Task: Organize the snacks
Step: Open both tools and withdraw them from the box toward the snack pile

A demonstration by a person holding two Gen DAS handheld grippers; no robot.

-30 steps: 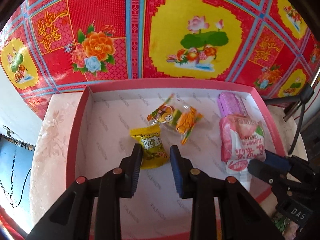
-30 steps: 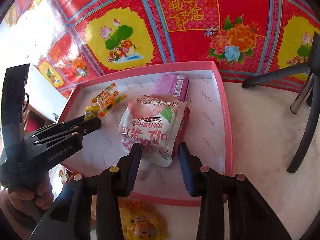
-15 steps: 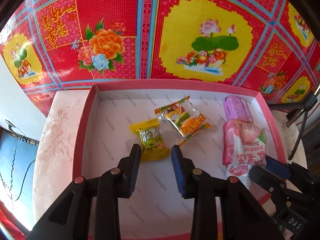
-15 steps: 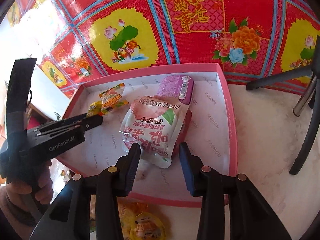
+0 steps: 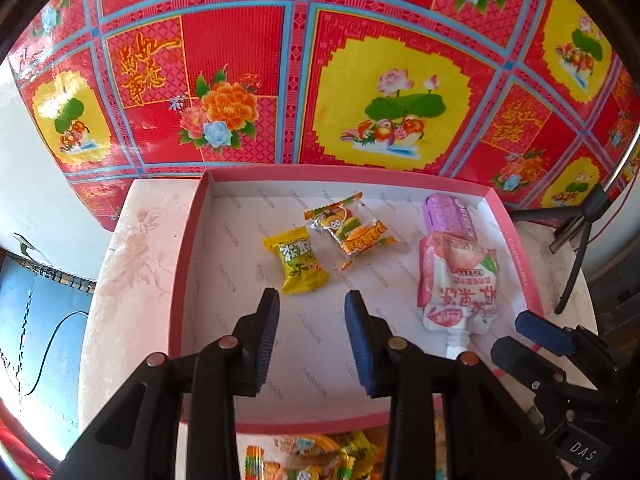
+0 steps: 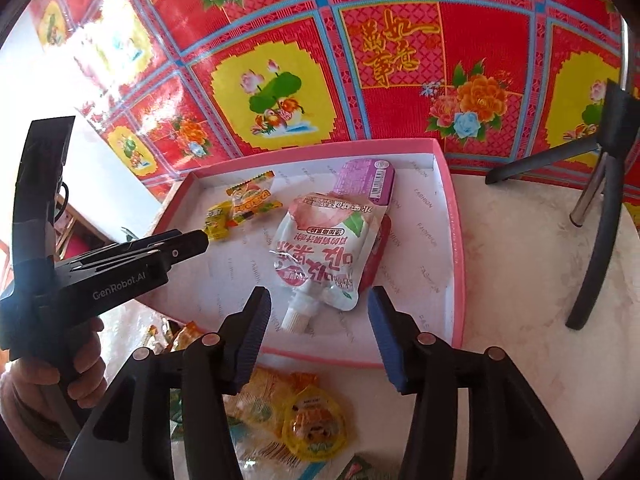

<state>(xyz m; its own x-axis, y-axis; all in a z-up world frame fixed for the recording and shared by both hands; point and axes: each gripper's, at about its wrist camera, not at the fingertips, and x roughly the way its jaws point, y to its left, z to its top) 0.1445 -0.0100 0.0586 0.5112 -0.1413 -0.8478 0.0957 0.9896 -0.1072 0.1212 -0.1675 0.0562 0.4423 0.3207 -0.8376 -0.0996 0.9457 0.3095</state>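
Backing both grippers off the box (image 5: 188, 240), I leave the yellow candy (image 5: 298, 266) and pouch (image 6: 320, 252) lying inside; left gripper (image 5: 312, 312) and right gripper (image 6: 318, 312) jaws now gape empty, ready for counter snacks (image 6: 308, 420).

A pale floral desk (image 5: 132, 256) stands against a red patterned wall covering (image 5: 248, 40); black tripod legs (image 6: 596, 240) rest at right.

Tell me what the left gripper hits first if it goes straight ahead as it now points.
Probably the yellow candy: it lies just past the open left gripper, slightly toward its left finger, on the box floor. Depth is unclear.
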